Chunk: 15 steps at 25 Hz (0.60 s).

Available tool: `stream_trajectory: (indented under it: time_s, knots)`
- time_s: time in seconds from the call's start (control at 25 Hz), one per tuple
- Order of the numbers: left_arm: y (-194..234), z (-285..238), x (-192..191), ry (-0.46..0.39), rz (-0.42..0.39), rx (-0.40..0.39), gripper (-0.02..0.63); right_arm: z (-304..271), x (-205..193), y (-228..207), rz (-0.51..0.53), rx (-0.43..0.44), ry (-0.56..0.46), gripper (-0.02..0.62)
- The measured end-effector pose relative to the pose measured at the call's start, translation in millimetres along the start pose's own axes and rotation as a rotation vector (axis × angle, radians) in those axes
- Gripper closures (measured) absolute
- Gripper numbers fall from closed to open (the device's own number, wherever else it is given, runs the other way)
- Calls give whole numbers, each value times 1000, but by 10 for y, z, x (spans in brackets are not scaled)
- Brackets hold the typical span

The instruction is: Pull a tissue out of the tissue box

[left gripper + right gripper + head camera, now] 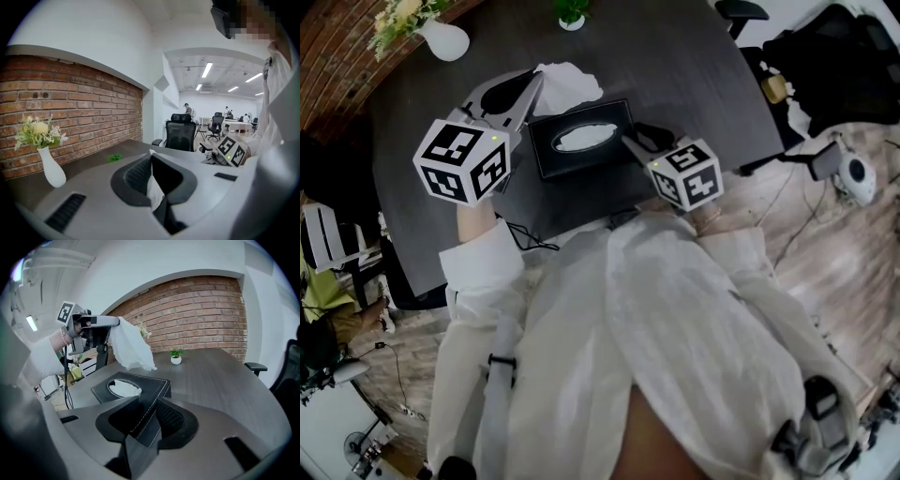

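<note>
The tissue (132,348) is out of the tissue box (152,384) and hangs as a crumpled white sheet in the upper left of the right gripper view, above the box's far edge; its lower tip looks clear of the lid. The left gripper (116,321) has its jaws pressed together on the sheet's top edge; in its own view a strip of white paper runs down between the dark pads. In the head view this tool sits raised at the upper left of the frame, with the sheet spreading out past its tips.

The box is black with white stitching and lies flat near the middle of the dark table (694,75); another white tissue (124,387) shows in its oval opening. The right gripper (146,399) pinches the box's near corner, the stitched edge caught between its two ribbed pads; in the head view it comes in from the right of the box.

Farther out, a white vase (447,40) with pale flowers stands at the upper left of the head view, and a small green plant in a white pot (572,13) at the top edge, both well apart from the box; a brick wall (201,315) runs behind the table, and a black office chair (180,133) stands at its far end in the left gripper view; the person's white sleeves (478,262) fill the lower half of the head view.
</note>
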<state>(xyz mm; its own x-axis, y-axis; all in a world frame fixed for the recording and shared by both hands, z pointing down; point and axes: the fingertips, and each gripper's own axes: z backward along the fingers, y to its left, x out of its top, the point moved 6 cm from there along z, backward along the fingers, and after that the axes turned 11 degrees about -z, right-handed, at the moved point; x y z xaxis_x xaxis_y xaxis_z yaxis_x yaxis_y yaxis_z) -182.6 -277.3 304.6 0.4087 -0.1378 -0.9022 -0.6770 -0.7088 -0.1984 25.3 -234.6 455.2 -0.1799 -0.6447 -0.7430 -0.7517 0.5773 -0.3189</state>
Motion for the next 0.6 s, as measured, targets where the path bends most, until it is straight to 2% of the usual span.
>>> stream_trajectory:
  time_s: [0.16, 0.32, 0.6]
  knots:
    - [2, 40, 7, -17, 18, 12, 601, 24, 76, 10, 30, -24, 4, 481]
    - [2, 99, 22, -50, 41, 51, 601, 73, 231, 16, 41, -15, -49, 485]
    - [63, 293, 157, -158, 91, 158, 601, 189, 744, 115, -12, 113, -219, 515]
